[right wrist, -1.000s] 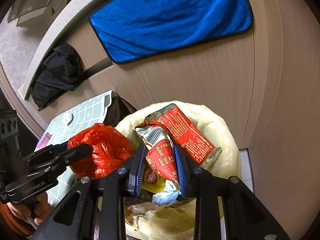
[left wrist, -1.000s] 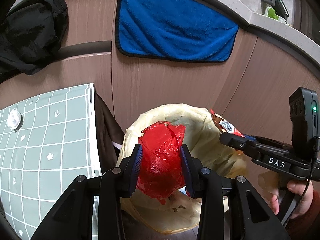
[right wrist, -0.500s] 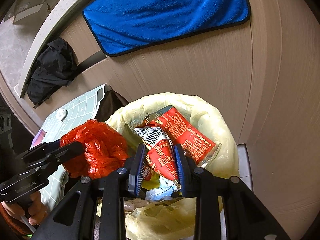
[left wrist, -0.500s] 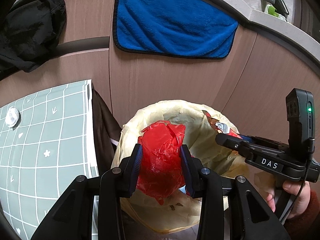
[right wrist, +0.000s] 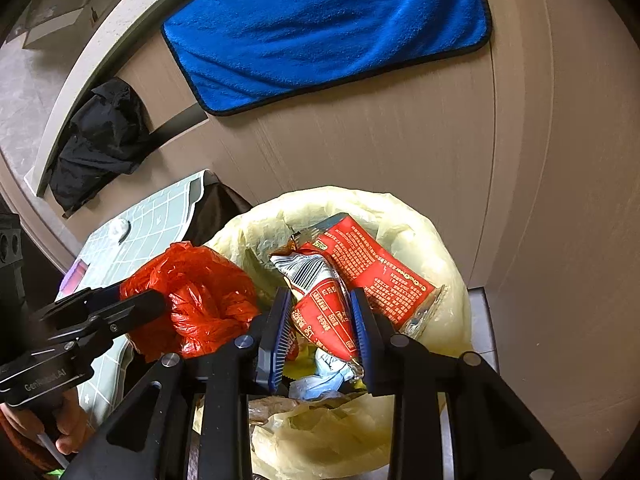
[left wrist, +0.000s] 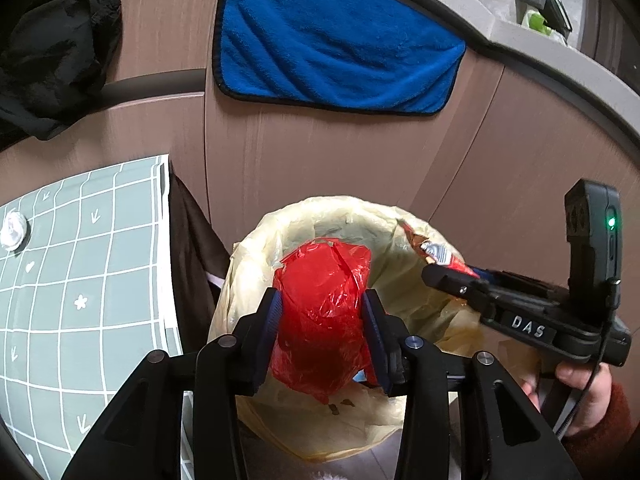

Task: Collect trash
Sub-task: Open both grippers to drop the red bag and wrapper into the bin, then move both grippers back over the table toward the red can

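My left gripper (left wrist: 322, 320) is shut on a crumpled red plastic bag (left wrist: 322, 304) and holds it over the trash bin lined with a pale yellow bag (left wrist: 320, 216). My right gripper (right wrist: 320, 320) is shut on red snack wrappers (right wrist: 324, 304) over the same bin (right wrist: 440, 248). The red bag also shows at the left in the right wrist view (right wrist: 196, 296). The right gripper also shows at the right in the left wrist view (left wrist: 440, 276). More trash lies inside the bin (right wrist: 316, 384).
A brown cabinet front (left wrist: 320, 152) stands right behind the bin, with a blue towel (left wrist: 332, 48) hanging on it. A table with a grey-green checked cloth (left wrist: 80, 280) is to the left, a black garment (left wrist: 52, 60) above it.
Both grippers have moved a little closer over the bin's opening, still holding their trash. The grips have not changed.
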The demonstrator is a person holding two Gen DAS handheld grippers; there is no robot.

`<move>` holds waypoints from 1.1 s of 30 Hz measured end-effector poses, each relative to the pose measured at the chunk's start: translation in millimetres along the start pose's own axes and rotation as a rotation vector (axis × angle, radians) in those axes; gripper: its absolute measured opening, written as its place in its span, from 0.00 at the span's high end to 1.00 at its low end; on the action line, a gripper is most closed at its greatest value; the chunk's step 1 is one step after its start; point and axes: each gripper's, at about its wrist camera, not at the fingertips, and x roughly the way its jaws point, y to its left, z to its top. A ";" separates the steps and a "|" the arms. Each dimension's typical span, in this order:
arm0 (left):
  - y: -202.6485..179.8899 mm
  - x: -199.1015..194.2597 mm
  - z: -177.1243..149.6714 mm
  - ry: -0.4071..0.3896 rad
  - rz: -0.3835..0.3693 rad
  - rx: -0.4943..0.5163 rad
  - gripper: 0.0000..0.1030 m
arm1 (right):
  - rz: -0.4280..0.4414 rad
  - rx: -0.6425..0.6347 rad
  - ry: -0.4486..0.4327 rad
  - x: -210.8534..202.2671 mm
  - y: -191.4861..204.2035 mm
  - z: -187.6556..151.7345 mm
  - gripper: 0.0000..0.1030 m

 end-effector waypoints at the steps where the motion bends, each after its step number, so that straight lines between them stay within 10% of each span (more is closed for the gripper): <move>1: 0.8 -1.3 0.6 -0.005 -0.008 -0.005 0.59 | -0.004 -0.003 0.000 -0.5 -0.1 0.1 0.68; 14: 15.4 -26.7 13.6 -0.067 -0.003 -0.064 0.52 | -0.088 -0.051 -0.062 -15.8 9.1 4.9 0.48; 33: 110.3 -190.6 -42.8 -0.223 0.481 -0.098 0.52 | 0.082 -0.255 -0.110 -43.9 157.3 16.9 0.48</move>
